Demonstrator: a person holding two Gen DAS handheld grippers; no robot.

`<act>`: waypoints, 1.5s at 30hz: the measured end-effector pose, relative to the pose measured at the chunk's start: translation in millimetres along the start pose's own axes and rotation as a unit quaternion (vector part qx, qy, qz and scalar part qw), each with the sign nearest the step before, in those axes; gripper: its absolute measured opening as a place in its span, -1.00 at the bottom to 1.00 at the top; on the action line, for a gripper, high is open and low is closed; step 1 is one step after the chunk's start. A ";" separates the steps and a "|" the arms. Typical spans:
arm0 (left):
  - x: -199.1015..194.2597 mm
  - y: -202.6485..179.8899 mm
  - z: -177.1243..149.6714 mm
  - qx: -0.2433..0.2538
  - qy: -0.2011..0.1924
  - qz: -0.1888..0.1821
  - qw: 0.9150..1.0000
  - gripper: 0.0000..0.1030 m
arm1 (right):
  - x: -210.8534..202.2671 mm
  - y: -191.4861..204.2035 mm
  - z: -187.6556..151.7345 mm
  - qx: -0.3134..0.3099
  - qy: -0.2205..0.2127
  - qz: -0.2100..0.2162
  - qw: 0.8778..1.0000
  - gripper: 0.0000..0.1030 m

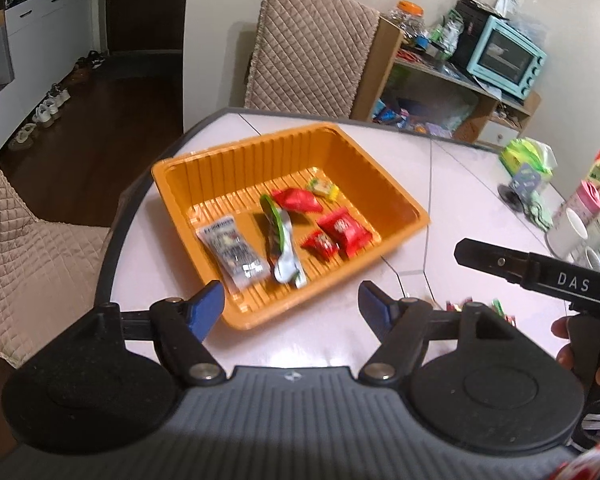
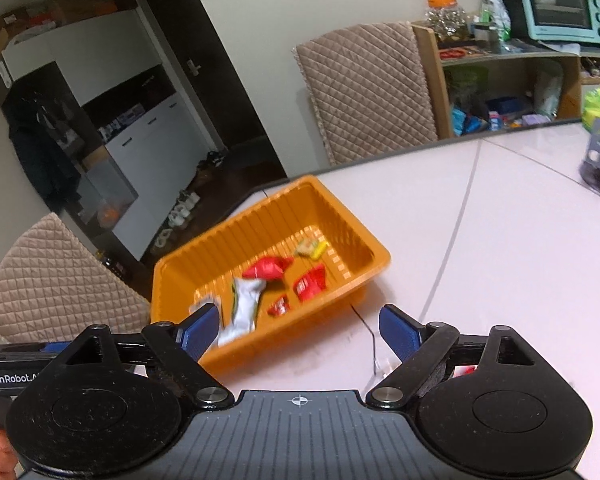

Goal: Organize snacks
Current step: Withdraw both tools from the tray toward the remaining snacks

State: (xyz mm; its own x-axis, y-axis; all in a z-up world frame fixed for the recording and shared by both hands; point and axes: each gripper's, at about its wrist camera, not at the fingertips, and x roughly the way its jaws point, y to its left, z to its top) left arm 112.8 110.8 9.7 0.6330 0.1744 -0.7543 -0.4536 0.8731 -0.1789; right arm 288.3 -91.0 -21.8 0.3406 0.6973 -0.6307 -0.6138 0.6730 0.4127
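Left gripper (image 1: 291, 300) hovering just at the near rim of the orange tray (image 1: 236, 148), jaws spread wide, nothing between the blue pads (image 1: 210, 304). Right gripper (image 2: 300, 328) likewise gaping and empty, poised before the same tray. Snack packets (image 1: 332, 228) lying loose inside the tray: red ones, a silver-green one, a clear one, a small yellow one toward the far wall. Likely dropped there for sorting. More wrappers (image 1: 500, 310) waiting outside, right of the tray.
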 end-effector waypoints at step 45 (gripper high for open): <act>9.0 -93.1 -94.7 0.117 0.077 -0.050 0.989 0.38 | -90.7 -71.7 -116.8 0.039 0.056 -0.164 0.984 0.68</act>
State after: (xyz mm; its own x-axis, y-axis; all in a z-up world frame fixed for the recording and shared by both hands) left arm 101.3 -12.0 -40.3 0.5556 0.0264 -0.8310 -0.2256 0.9668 -0.1202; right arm 218.2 -231.3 -71.0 0.4275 0.4107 -0.8053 -0.4257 0.8773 0.2214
